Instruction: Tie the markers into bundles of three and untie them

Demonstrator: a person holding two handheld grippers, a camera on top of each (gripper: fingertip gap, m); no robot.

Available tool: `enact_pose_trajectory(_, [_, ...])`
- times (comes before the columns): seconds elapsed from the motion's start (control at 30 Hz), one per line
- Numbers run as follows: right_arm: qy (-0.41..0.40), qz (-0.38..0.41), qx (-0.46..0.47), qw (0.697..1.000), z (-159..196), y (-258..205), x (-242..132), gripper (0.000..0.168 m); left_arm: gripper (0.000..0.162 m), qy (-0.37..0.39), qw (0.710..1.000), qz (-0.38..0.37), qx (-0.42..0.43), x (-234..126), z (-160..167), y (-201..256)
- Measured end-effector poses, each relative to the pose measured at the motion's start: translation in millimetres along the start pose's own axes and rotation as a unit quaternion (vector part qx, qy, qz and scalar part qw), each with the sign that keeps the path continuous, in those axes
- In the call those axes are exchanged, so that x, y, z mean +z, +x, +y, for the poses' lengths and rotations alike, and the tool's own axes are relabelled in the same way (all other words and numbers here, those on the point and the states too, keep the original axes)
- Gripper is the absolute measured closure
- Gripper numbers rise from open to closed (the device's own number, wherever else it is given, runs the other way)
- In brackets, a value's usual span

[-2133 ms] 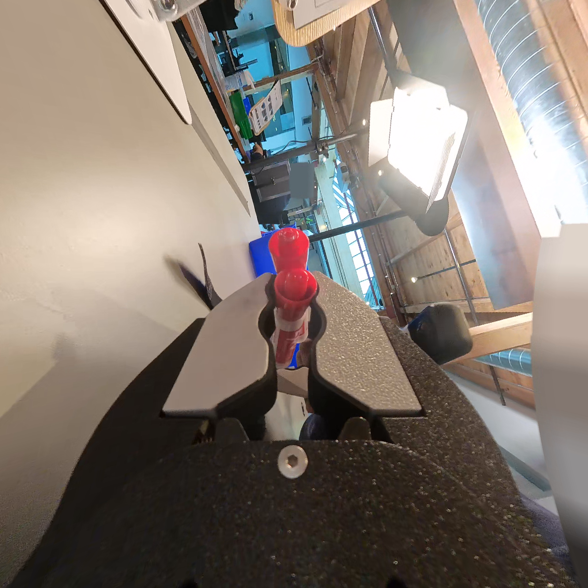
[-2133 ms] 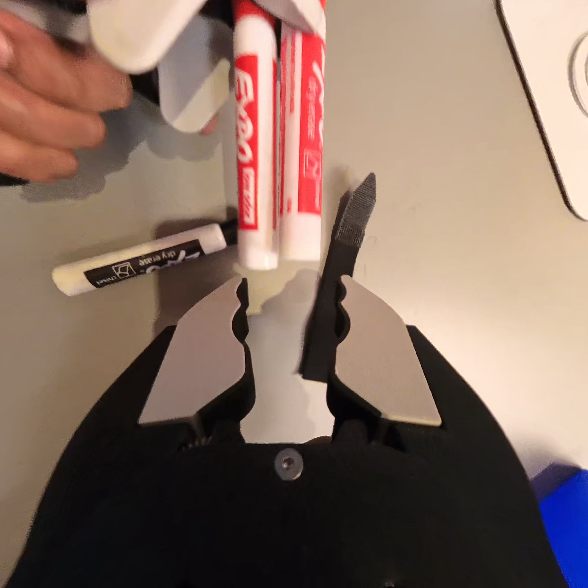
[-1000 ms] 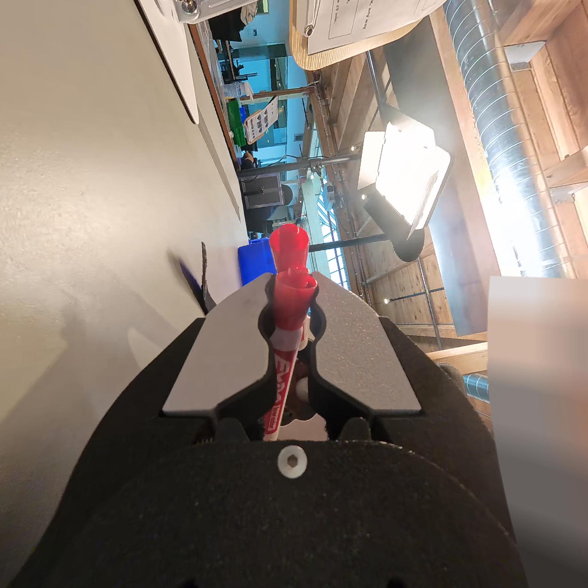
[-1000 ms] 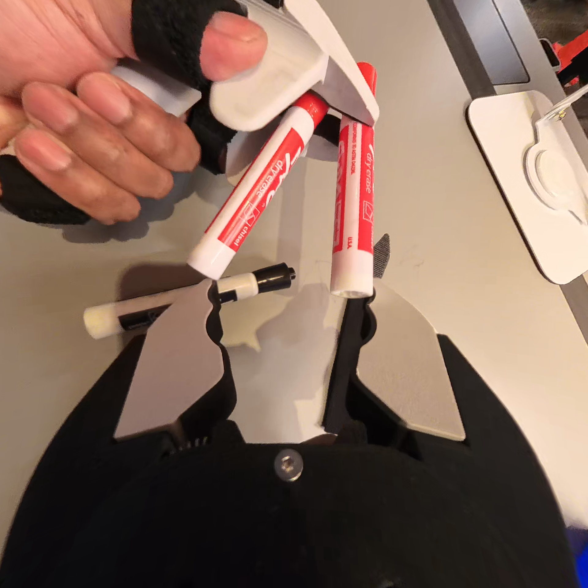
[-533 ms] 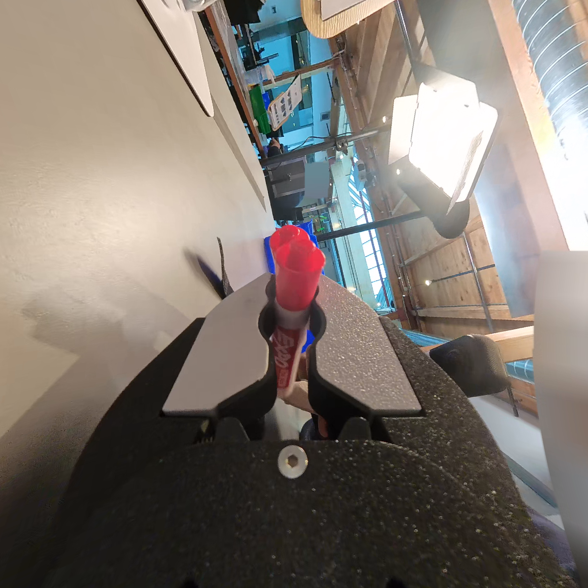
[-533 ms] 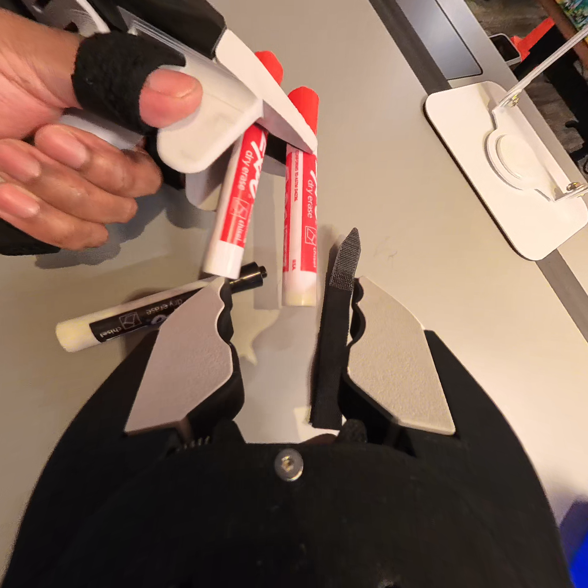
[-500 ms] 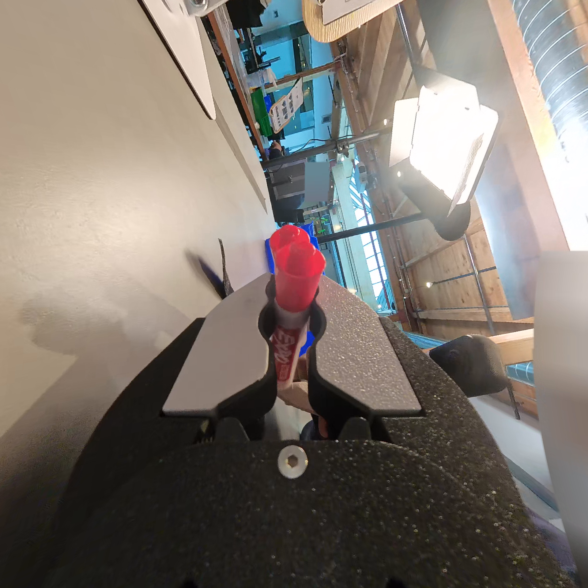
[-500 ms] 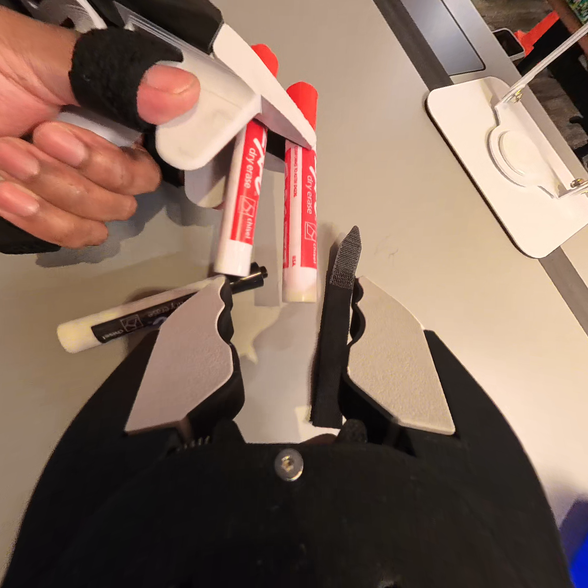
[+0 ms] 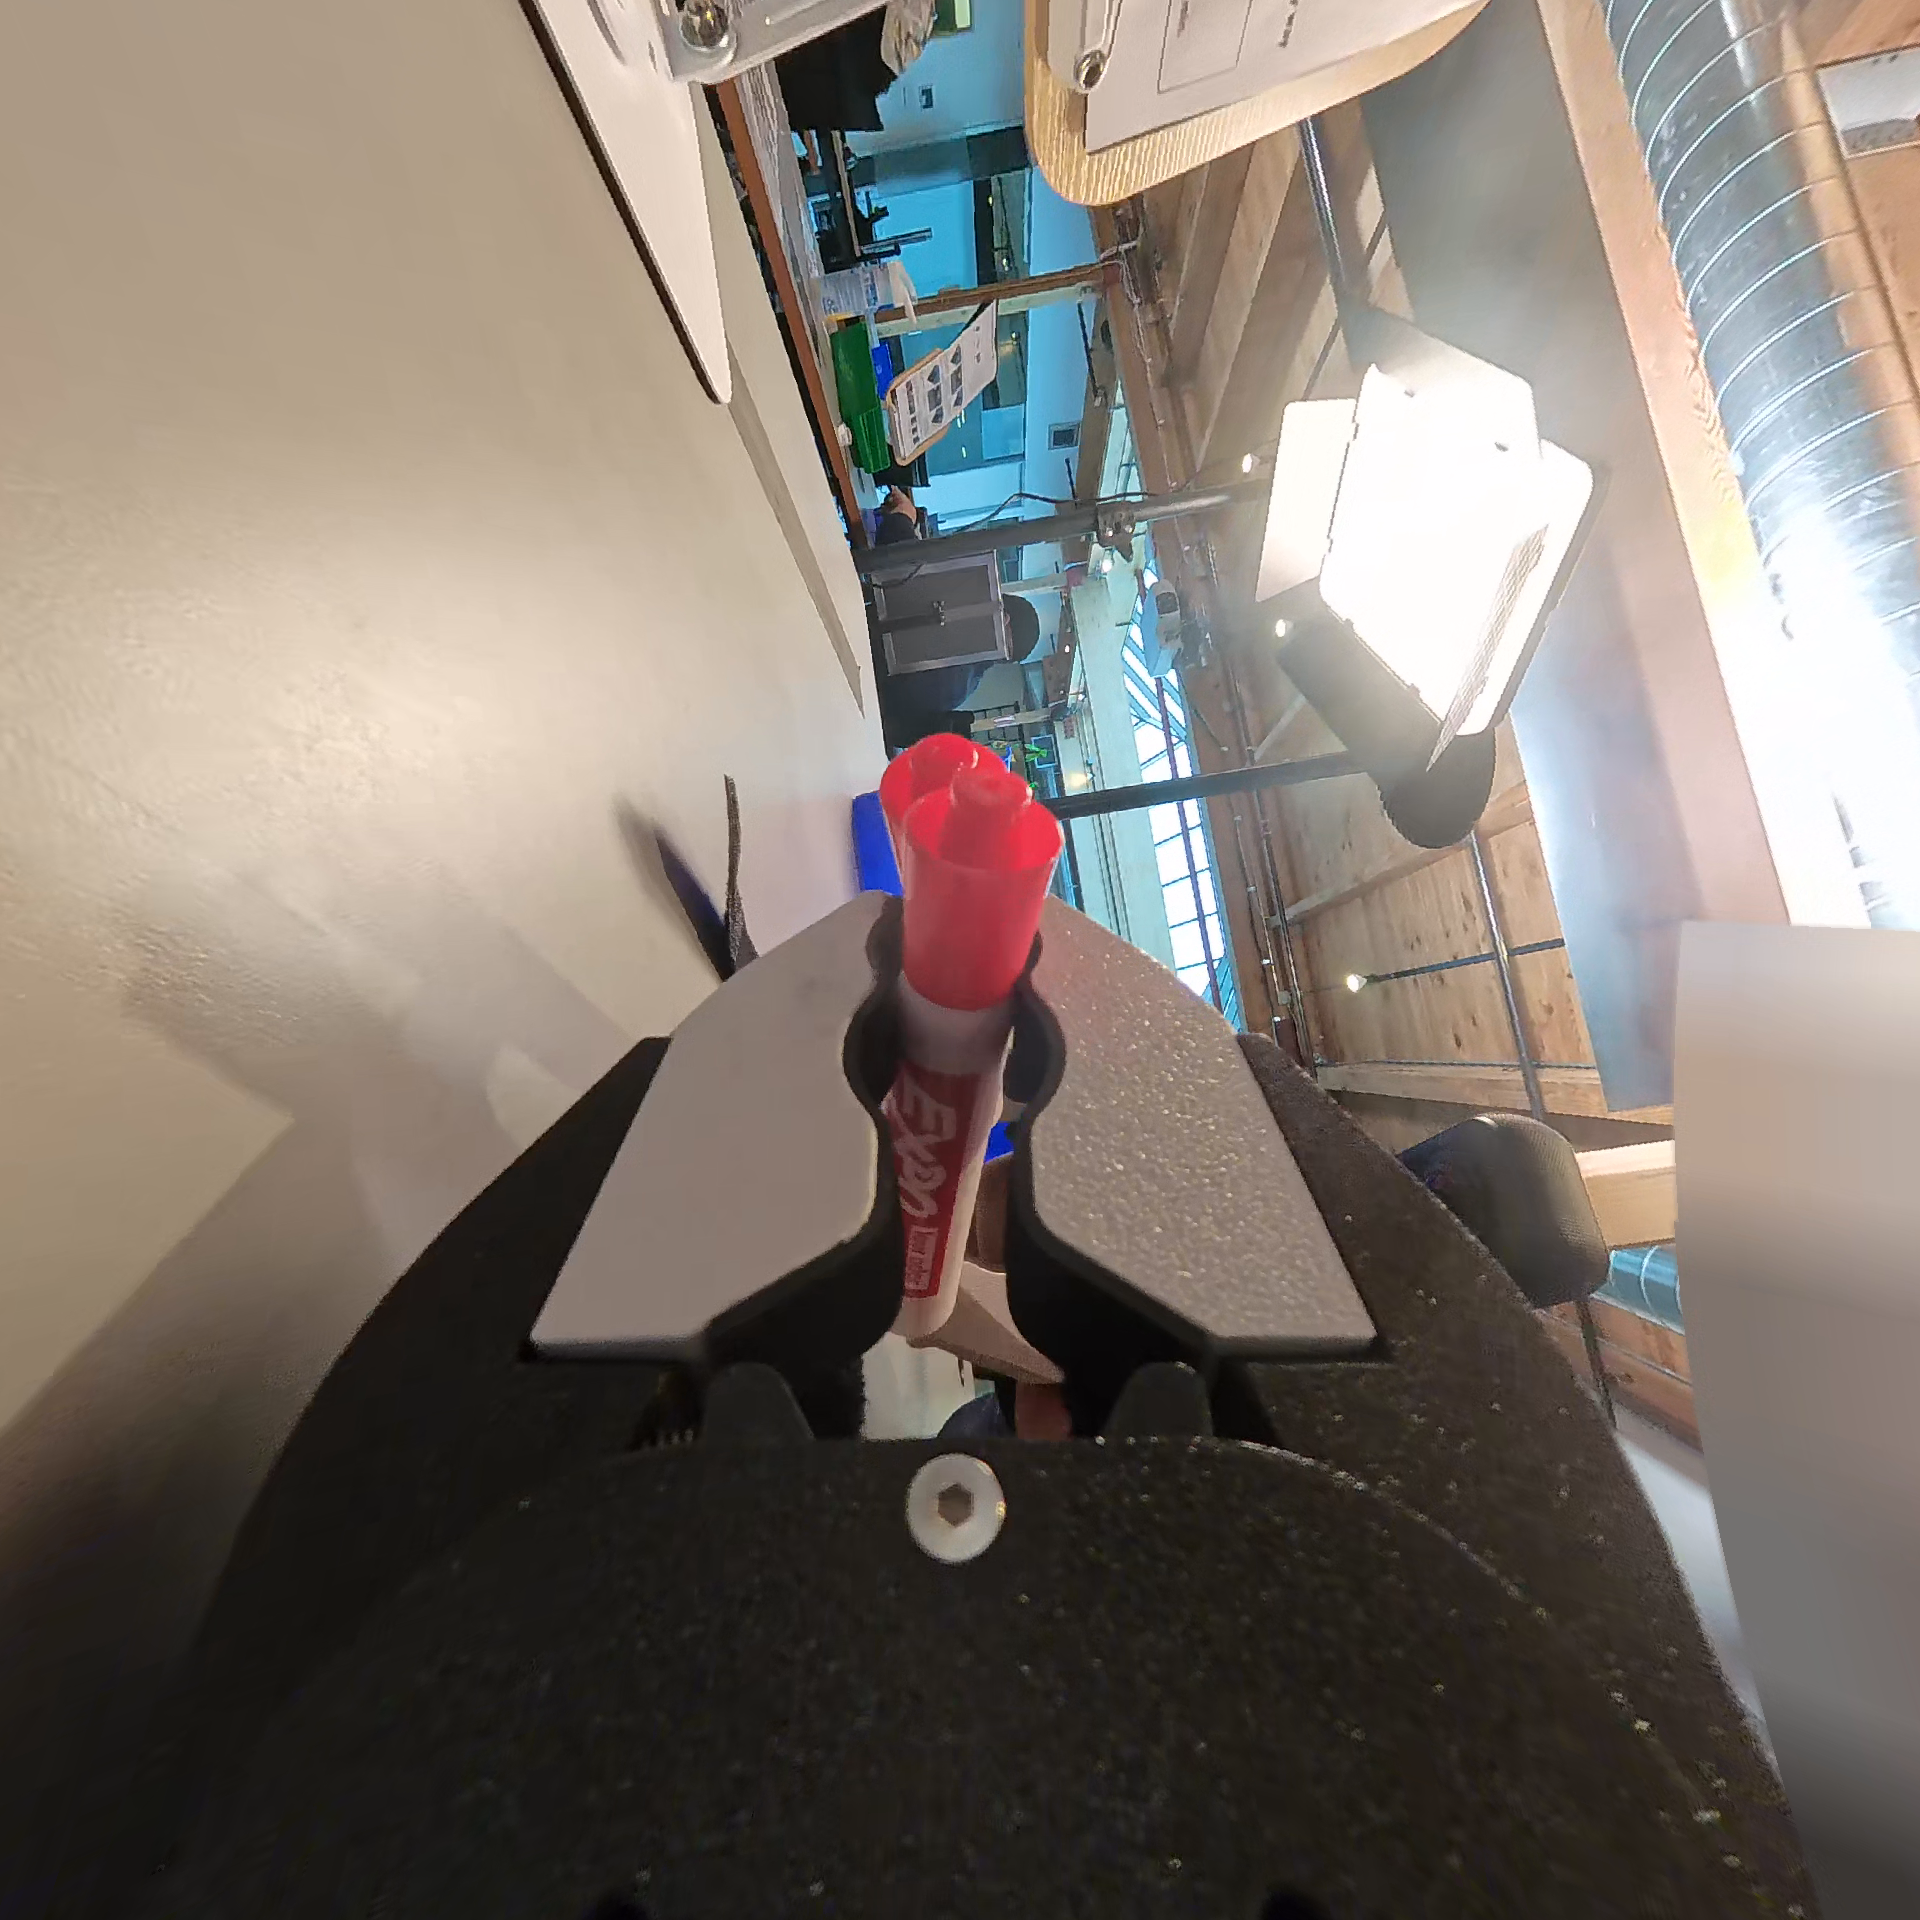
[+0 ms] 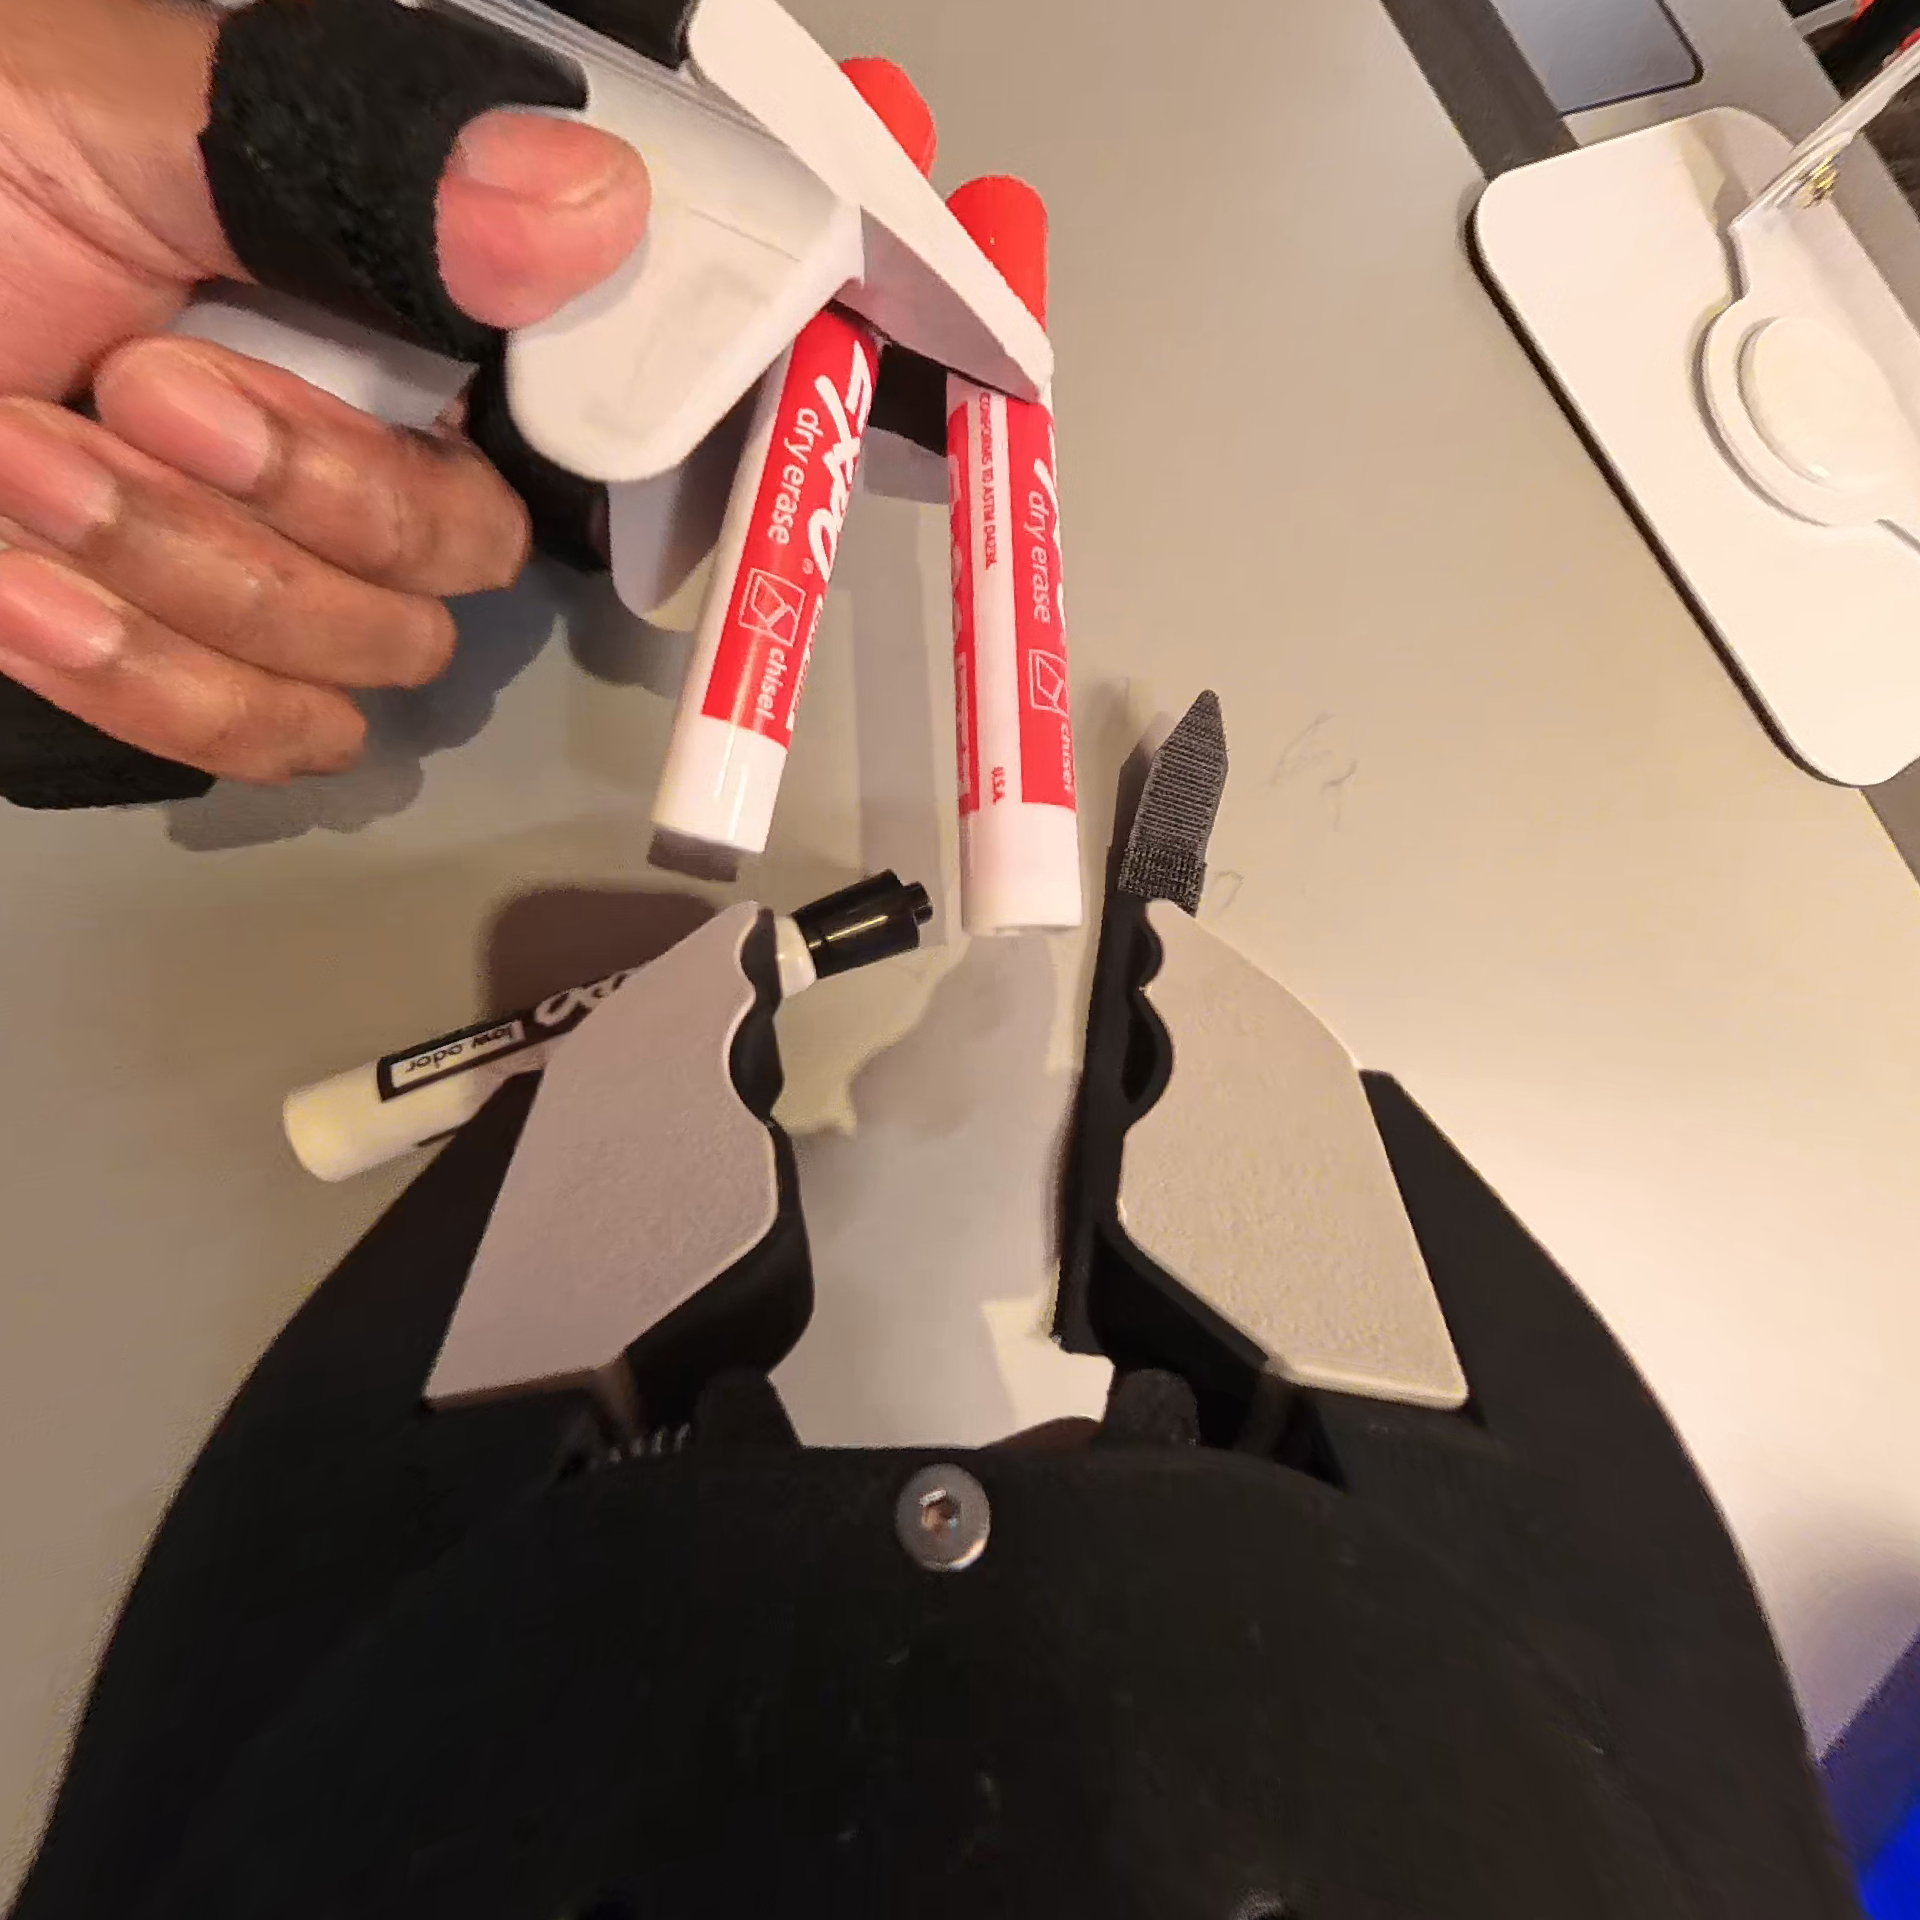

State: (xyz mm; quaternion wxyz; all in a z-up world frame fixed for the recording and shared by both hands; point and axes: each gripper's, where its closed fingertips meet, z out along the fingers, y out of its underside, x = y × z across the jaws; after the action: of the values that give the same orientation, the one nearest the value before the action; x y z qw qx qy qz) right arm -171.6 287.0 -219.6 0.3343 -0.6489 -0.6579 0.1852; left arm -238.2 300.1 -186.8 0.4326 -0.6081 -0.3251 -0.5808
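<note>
Status: no bundle formed yet. Table (image 10: 1351,520) carries one black marker (image 10: 436,1081) lying loose, partly under the right gripper's left finger. Two red markers (image 10: 1013,644) are clamped near the cap end by the left gripper (image 10: 914,312), bodies splayed apart, tails hanging toward the table. Third marker not joined; strap not wrapped.

Left hand (image 10: 208,436) grips the handle, gripper turned sideways w/ jaws pinched on the red pair (image 9: 961,914).

Right gripper (image 10: 935,966) hovers low, jaws spread. Black hook-and-loop strap (image 10: 1174,810) lies along the right finger's inner face; appears stuck there, not pinched.
</note>
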Motion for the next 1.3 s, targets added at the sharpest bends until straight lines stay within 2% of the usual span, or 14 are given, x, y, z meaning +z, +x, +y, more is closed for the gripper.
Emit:
enact_pose_trajectory(0.1, [0.016, -0.014, 0.016, 1.0, -6.7, -2.2, -4.8, 0.099, 0.145, 0.004, 1.0, -0.003, -0.002, -1.4, -3.1, -1.6])
enact_pose_trajectory(0.27, [0.009, 0.009, 0.013, 1.0, -12.6, -8.5, 2.7, 0.078, 0.145, 0.003, 1.0, -0.021, 0.014, -1.3, -0.5, -3.8])
enact_pose_trajectory(0.4, [-0.002, 0.022, 0.006, 1.0, -20.7, -13.4, 13.9, 0.076, 0.145, -0.006, 0.999, -0.036, 0.037, 0.9, 6.1, -4.4])
enact_pose_trajectory(0.57, [-0.037, 0.038, -0.023, 0.998, -17.2, -9.0, 26.8, 0.088, 0.144, -0.01, 0.999, -0.033, 0.037, 2.2, 12.2, -0.2])
enact_pose_trajectory(0.77, [-0.062, 0.046, -0.047, 0.996, -8.4, -0.7, 31.5, 0.114, 0.145, -0.002, 1.0, -0.017, 0.021, 2.4, 18.7, 5.7])
enact_pose_trajectory(1.3, [-0.123, 0.05, -0.089, 0.987, 5.0, 5.1, 29.6, 0.121, 0.144, -0.019, 0.999, -0.024, 0.044, 7.3, 42.5, 10.1])
